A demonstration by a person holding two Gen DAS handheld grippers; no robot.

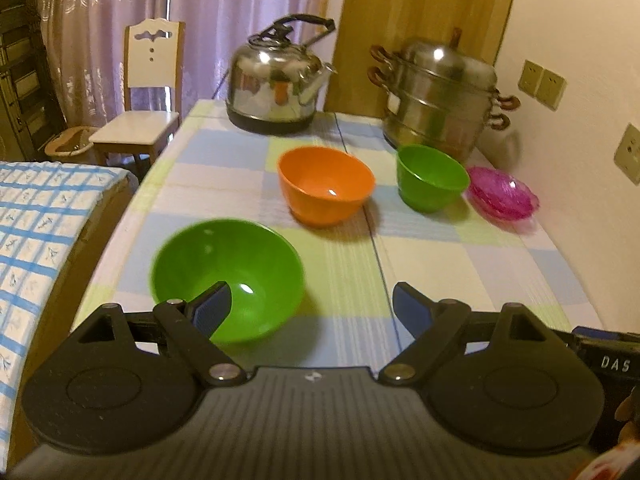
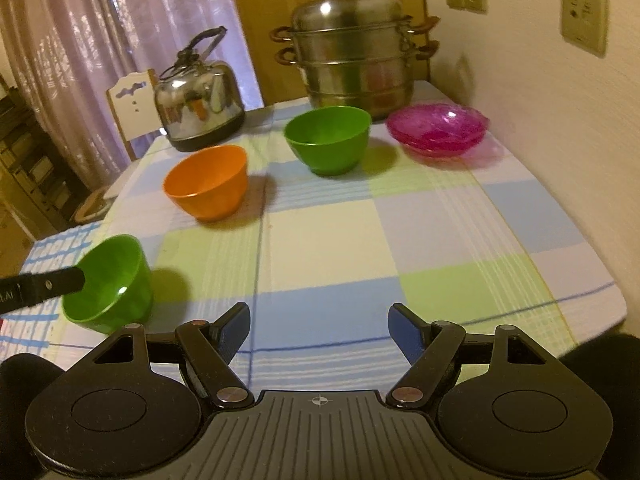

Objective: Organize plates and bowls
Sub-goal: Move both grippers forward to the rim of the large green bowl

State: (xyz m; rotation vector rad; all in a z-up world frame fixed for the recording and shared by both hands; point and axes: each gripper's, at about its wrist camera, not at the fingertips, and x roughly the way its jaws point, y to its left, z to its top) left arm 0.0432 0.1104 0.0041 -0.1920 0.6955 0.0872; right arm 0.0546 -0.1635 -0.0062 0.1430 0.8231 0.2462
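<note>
Two grippers, left gripper (image 1: 312, 308) and right gripper (image 2: 319, 330), gape apart, the left straddling the near green plastic bowl's (image 1: 240, 268) rim, likely for stacking.

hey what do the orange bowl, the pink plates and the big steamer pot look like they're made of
Orange bowl: probably plastic; opaque, even colour, with a soft sheen and one small glint inside.
Pink plates: translucent, glossy and textured; could be plastic or tinted glass, the look leaves it open.
Steamer pot: most likely stainless steel; silvery and mirror-like, with bright reflections. Its brown handles look like a different material, unclear which.
</note>
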